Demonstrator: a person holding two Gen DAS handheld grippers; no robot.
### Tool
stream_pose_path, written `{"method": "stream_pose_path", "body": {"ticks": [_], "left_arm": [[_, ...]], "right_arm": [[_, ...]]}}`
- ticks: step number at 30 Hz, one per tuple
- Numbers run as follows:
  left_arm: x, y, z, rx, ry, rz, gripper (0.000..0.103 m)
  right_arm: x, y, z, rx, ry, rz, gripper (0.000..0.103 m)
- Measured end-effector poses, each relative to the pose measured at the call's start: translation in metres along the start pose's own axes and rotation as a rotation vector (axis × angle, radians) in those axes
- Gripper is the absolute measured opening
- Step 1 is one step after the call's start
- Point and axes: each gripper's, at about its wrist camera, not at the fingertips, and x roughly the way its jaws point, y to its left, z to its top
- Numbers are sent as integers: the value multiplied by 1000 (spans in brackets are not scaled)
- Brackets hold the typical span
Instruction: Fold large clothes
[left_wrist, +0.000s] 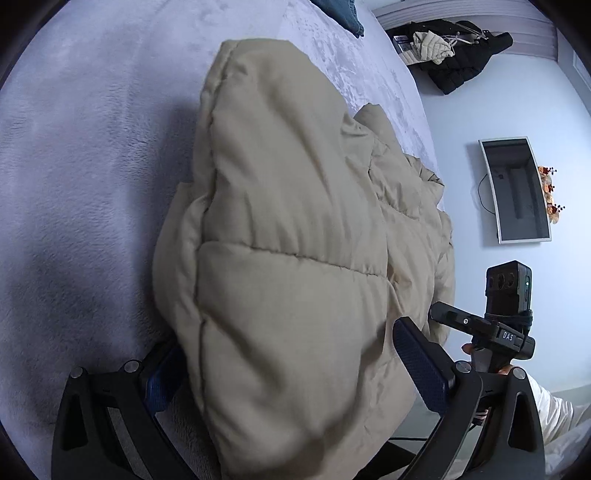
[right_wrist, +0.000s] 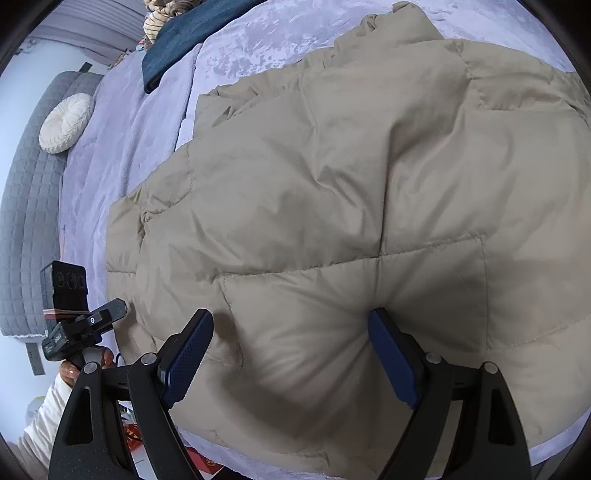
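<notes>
A beige puffer jacket (left_wrist: 288, 206) lies spread on the lavender bed cover (left_wrist: 92, 147), with one part doubled over on top. My left gripper (left_wrist: 288, 339) stands wide open astride the jacket's near edge. Its left pad is half hidden behind the fabric and its right pad rests on top. In the right wrist view my right gripper (right_wrist: 291, 315) is also wide open, and its fingertips (right_wrist: 384, 332) dent the jacket (right_wrist: 369, 177) from above. Each gripper shows in the other's view: the right gripper (left_wrist: 447, 315) at the jacket's right edge, the left gripper (right_wrist: 110, 314) at its left edge.
A folded blue garment (right_wrist: 192, 33) lies at the far end of the bed. A round white cushion (right_wrist: 66, 122) leans on the grey quilted headboard (right_wrist: 29, 206). A dark jacket heap (left_wrist: 461, 62) and a wall screen (left_wrist: 517, 188) lie beyond the bed's edge. Red packets (right_wrist: 203, 461) lie on the floor.
</notes>
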Motion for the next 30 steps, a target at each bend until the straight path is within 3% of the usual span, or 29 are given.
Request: {"method": "stream_pose_path", "body": {"ticks": [5,10,12,14,15,18,24,25,26,27,28,30], "left_arm": [[19,-10,9,37,47,-6,102],[18,-29,8,71,35,1,102],[17,-37,6,89,35,-23,81],[19,-47,3,122,50,-1,51],[20,-53,3,153,58,14,43],[13,-62,3,168,57,1,32],[-9,-74,2,127,25,-51,27],[-12,-78,1,124,20,-50,27],[-14,-83,0,125,16,-48,27],[-18,-85,-2,128,12,-47,27],[-22,-90,-3,129,8,-47,27],[-26,-102,-4,126,1,-44,27]], "right_arm": [[3,-2,2,0,9,-2,88],[4,-3,2,0,14,-3,89],[3,-3,2,-5,18,-6,88],[1,-1,3,-9,26,-4,88],[-2,1,4,-11,32,2,89],[-13,2,4,-13,31,17,89],[-40,-6,5,5,-65,-9,88],[-41,-9,6,19,-82,-8,76],[-41,-12,6,34,-96,-4,49],[-40,-15,8,47,-97,-11,33],[-37,-19,10,61,-92,-23,8],[-33,-24,12,68,-108,-22,5]]}}
